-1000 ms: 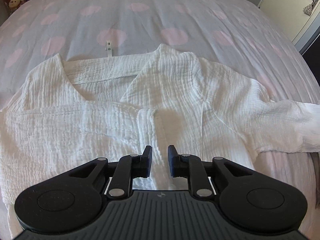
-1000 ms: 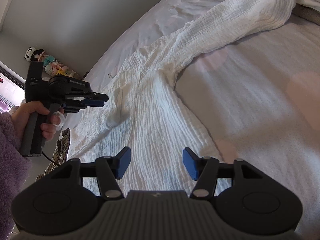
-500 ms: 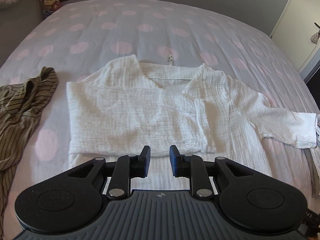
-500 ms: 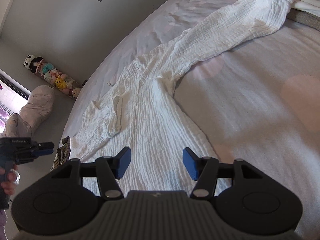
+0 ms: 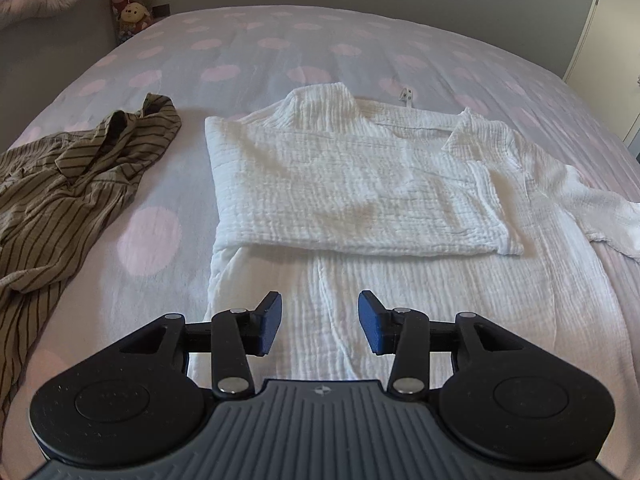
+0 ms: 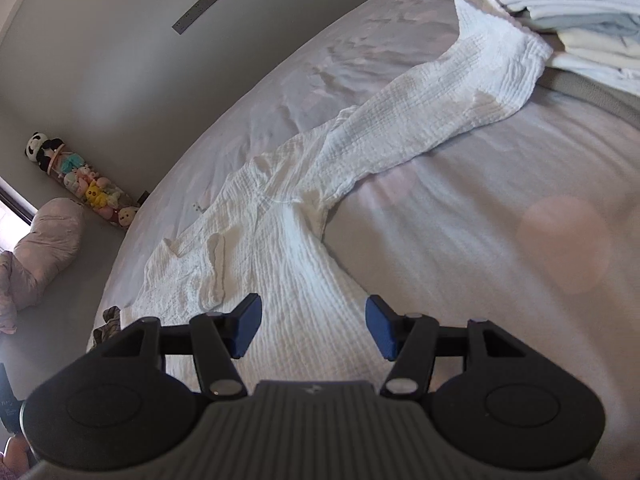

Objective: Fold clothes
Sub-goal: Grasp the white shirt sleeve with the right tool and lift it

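A white crinkled shirt (image 5: 360, 184) lies flat on the bed, its left sleeve folded across the chest. My left gripper (image 5: 319, 322) hovers open above the shirt's lower hem, holding nothing. In the right wrist view the same shirt (image 6: 288, 248) stretches away, with its other sleeve (image 6: 448, 108) spread out toward the upper right. My right gripper (image 6: 312, 326) is open over the shirt's lower body, nothing between its fingers.
A brown striped garment (image 5: 68, 188) lies crumpled at the left of the bed (image 5: 280, 48). A stack of folded clothes (image 6: 580, 20) sits by the spread sleeve's cuff. Plush toys (image 6: 88, 188) and a pink cushion (image 6: 44, 240) stand by the wall.
My left gripper pulled back from the shirt's chest toward the hem and opened wider. The folded sleeve stays on the chest. The right gripper barely moved.
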Tool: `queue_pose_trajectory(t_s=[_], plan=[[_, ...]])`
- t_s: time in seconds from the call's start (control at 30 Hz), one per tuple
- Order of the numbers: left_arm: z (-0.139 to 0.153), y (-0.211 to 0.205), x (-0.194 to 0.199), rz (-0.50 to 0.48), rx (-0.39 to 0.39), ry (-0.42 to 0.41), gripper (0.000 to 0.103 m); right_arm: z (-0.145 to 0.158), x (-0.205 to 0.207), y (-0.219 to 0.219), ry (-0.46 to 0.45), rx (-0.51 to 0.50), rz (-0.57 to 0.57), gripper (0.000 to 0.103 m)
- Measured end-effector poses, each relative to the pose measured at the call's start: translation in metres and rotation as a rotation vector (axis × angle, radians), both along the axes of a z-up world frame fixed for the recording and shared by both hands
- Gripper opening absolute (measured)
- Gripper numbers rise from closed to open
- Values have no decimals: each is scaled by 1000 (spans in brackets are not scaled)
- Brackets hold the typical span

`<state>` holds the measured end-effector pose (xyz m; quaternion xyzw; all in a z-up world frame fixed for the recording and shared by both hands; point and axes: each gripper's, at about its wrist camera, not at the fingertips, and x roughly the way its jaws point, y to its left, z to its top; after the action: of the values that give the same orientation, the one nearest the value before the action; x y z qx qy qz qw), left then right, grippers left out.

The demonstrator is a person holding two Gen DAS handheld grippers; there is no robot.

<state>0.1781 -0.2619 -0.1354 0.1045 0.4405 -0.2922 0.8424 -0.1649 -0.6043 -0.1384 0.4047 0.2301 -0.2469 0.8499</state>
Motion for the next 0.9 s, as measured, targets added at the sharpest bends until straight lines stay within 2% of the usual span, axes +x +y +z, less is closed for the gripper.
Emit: queue_pose_trajectory(t_s=[0.1, 0.27, 0.33, 0.4, 0.5, 0.6, 0.73, 0.83, 0.87, 0.9], plan=[[-9, -1, 5, -10, -1, -8, 40, 19, 1, -19, 95, -122, -9, 60], [-19, -4, 16, -37, -21, 4, 40, 56, 6, -79, 257, -313, -71, 61], [-20, -4, 20, -32, -39, 16, 40, 66, 13, -109, 322, -349, -99, 64], [-21, -5, 21, -37, -52, 28, 40, 69, 19, -143, 352, -307, -131, 74], [-22, -11, 19, -55, -36, 19, 40, 70, 29, -179, 388, -259, -189, 75], [-25, -16, 19, -60, -13, 14, 40, 65, 45, -197, 466, -279, -255, 75], [-26, -19, 19, -65, 1, 5, 40, 47, 67, -204, 581, -355, -305, 75], [-27, -20, 19, -68, 10, -3, 40, 33, 76, -200, 612, -434, -322, 74], [-27, -21, 19, -68, 11, -5, 40, 29, 79, -200, 622, -447, -319, 72], [-27, -21, 20, -67, 11, -5, 40, 25, 81, -201, 632, -461, -316, 59]])
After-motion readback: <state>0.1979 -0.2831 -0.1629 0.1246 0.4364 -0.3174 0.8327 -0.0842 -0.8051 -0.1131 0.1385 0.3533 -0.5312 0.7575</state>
